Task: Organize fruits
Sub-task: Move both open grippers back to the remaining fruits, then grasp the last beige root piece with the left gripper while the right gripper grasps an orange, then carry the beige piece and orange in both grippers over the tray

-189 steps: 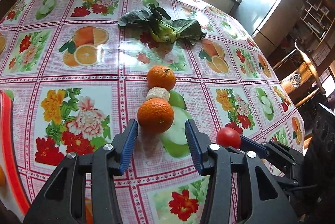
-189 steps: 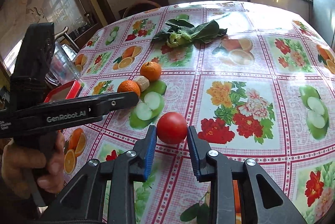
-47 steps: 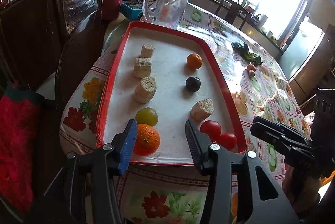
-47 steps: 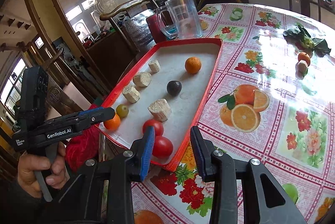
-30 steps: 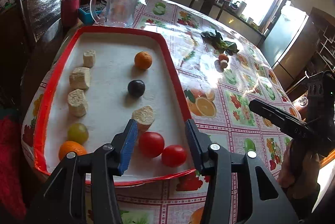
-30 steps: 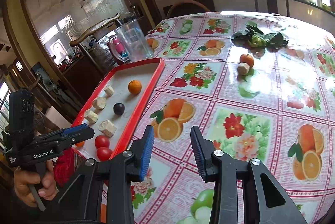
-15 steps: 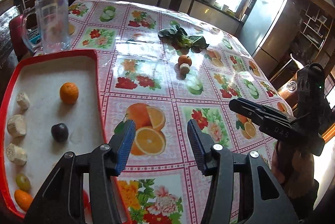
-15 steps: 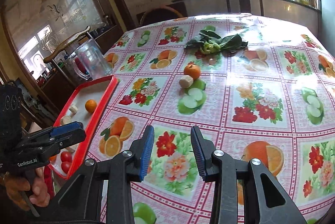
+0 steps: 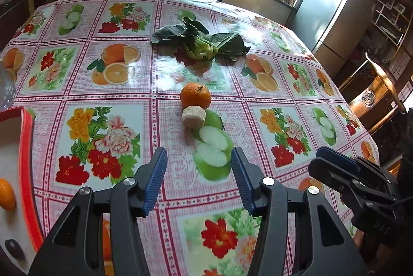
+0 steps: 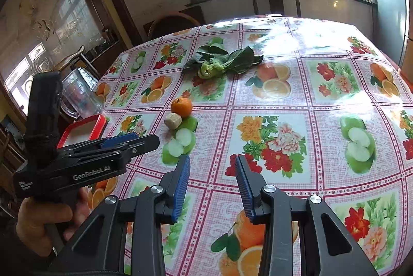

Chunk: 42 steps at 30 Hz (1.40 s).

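Observation:
An orange (image 9: 195, 95) sits mid-table with a beige cut chunk (image 9: 193, 117) touching its near side; both also show in the right wrist view, the orange (image 10: 181, 107) and the chunk (image 10: 173, 120). My left gripper (image 9: 198, 174) is open and empty, a short way in front of the chunk. My right gripper (image 10: 213, 181) is open and empty above the tablecloth, to the right of the left one. The red tray (image 9: 27, 162) lies at the left edge, holding an orange (image 9: 6, 194) and a dark fruit (image 9: 15, 249).
A leafy green vegetable (image 9: 198, 42) lies beyond the orange. A clear glass jug (image 10: 78, 95) stands by the tray's far end (image 10: 85, 130). Chairs stand around the table. The cloth (image 9: 108, 85) has printed fruit and flowers.
Both grippers left the tray, where an orange and a tomato were set down, and swung back over the table toward the remaining orange and chunk. Both remain open.

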Each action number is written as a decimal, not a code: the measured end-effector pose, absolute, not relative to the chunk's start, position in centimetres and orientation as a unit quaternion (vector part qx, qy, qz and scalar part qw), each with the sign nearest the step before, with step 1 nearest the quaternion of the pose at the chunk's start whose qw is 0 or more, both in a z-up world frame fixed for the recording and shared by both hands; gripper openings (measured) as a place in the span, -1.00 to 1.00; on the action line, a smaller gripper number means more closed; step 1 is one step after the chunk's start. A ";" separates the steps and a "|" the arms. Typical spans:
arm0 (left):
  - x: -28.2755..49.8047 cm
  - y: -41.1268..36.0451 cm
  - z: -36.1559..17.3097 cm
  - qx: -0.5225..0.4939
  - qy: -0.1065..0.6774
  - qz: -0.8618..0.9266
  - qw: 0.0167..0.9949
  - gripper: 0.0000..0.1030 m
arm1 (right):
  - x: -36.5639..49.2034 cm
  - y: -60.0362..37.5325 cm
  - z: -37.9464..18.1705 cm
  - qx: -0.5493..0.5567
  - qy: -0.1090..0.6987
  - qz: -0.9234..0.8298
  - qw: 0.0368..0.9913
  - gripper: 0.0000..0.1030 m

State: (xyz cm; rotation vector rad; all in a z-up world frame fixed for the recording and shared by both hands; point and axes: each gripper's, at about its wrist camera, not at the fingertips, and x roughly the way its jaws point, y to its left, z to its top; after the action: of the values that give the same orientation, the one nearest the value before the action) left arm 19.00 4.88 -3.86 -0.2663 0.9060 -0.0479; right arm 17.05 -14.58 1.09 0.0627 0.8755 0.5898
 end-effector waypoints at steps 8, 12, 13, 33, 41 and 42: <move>23.0 4.6 -5.6 -0.128 0.445 -0.022 0.886 -0.26 | 20.0 -14.4 0.5 0.037 0.421 0.270 0.865 -0.25; 22.2 6.1 -5.4 -0.149 0.443 -0.020 0.884 -0.57 | 21.4 -11.8 -0.3 0.029 0.426 0.285 0.858 -0.25; 21.6 6.5 -5.2 -0.153 0.439 -0.016 0.885 -0.57 | 21.7 -10.9 -0.5 0.026 0.426 0.291 0.856 -0.25; 15.2 10.4 -2.9 -0.191 0.411 -0.001 0.891 -0.57 | 21.1 -2.8 -1.9 -0.025 0.428 0.315 0.847 -0.33; 11.6 10.2 -0.9 -0.179 0.391 0.000 0.903 -0.57 | 15.4 -4.1 0.8 -0.009 0.413 0.351 0.840 -0.33; 11.1 10.3 -0.6 -0.176 0.389 0.002 0.904 -0.57 | 14.7 -4.1 1.2 -0.009 0.410 0.355 0.840 -0.33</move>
State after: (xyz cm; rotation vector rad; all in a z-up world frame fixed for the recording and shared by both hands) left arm 11.10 10.25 -0.64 -0.3641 0.8044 0.0049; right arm 14.70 -4.08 1.20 -0.0190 0.8679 0.7513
